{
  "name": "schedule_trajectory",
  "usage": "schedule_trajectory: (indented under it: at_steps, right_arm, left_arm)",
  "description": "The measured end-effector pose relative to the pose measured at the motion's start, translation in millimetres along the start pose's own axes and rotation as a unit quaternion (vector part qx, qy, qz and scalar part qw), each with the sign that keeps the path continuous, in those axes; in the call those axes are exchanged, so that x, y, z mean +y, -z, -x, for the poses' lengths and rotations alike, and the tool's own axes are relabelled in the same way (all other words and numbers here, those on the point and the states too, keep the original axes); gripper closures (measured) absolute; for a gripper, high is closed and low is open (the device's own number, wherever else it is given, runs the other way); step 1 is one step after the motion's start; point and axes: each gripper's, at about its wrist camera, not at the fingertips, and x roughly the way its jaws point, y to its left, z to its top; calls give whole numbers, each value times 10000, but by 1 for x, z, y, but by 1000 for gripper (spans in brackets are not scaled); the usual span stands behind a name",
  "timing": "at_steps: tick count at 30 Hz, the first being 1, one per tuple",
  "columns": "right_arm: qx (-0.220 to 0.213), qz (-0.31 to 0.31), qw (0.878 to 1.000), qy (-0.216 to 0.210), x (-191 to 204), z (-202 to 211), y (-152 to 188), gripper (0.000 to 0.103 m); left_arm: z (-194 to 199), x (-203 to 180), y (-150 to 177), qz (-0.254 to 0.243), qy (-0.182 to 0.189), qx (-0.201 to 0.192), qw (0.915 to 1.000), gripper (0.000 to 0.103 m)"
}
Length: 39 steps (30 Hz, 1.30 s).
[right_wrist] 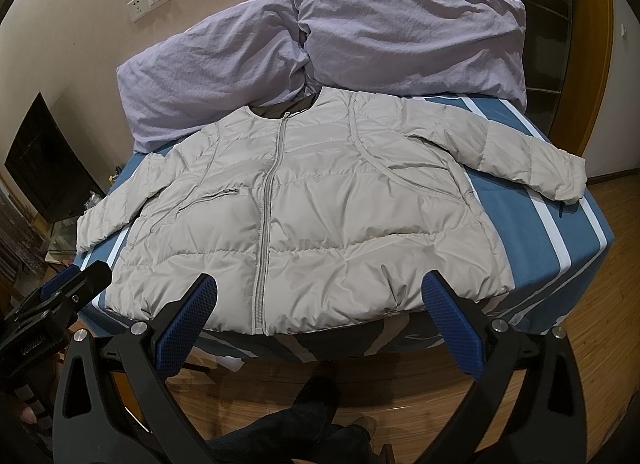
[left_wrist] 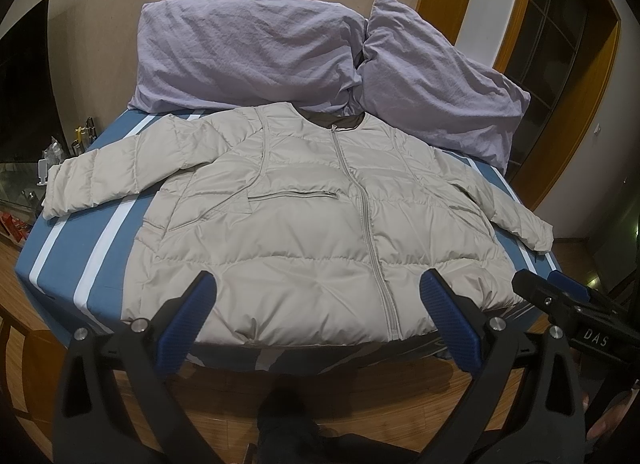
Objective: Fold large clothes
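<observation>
Blue-padded fingers [left_wrist: 440,304] of left gripper [left_wrist: 316,296] spread wide, empty, above wood floor [left_wrist: 360,392] at bed foot. Right gripper [right_wrist: 320,296] likewise spread wide, empty; the two sit side by side, apart. Beyond: beige puffer jacket [left_wrist: 304,232] flat on blue striped bedsheet [left_wrist: 100,248], front up, zipped, hem at near edge, both sleeves spread outward. Farther: two lilac pillows [left_wrist: 248,52] at collar, against wall. Wall socket [right_wrist: 140,8] above.
</observation>
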Motion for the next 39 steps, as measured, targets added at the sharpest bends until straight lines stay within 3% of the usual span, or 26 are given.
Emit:
schedule_trajectory:
  at_steps: [12, 19, 26, 29, 35, 39]
  right_arm:
    - [-13, -21, 10000, -38, 1, -3, -3, 1]
    - [-37, -281, 9995, 114, -24, -22, -30, 1]
    - [51, -1019, 9938, 451, -97, -59, -62, 2]
    - [32, -1388, 9881, 659, -139, -74, -75, 9]
    - [95, -2340, 9618, 1416, -239, -104, -95, 20]
    - [187, -2933, 9364, 1921, -302, -116, -102, 25]
  left_arm:
    - [-2, 1, 0, 12, 12, 18, 10000, 2]
    - [-25, 9, -17, 92, -62, 80, 9999, 2]
    - [-66, 19, -38, 15, -344, 253, 9991, 2]
    - [-82, 23, -46, 4, -425, 317, 9986, 2]
    - [-110, 27, -62, 43, -578, 462, 9972, 2]
    - [-123, 28, -70, 36, -642, 558, 9964, 2]
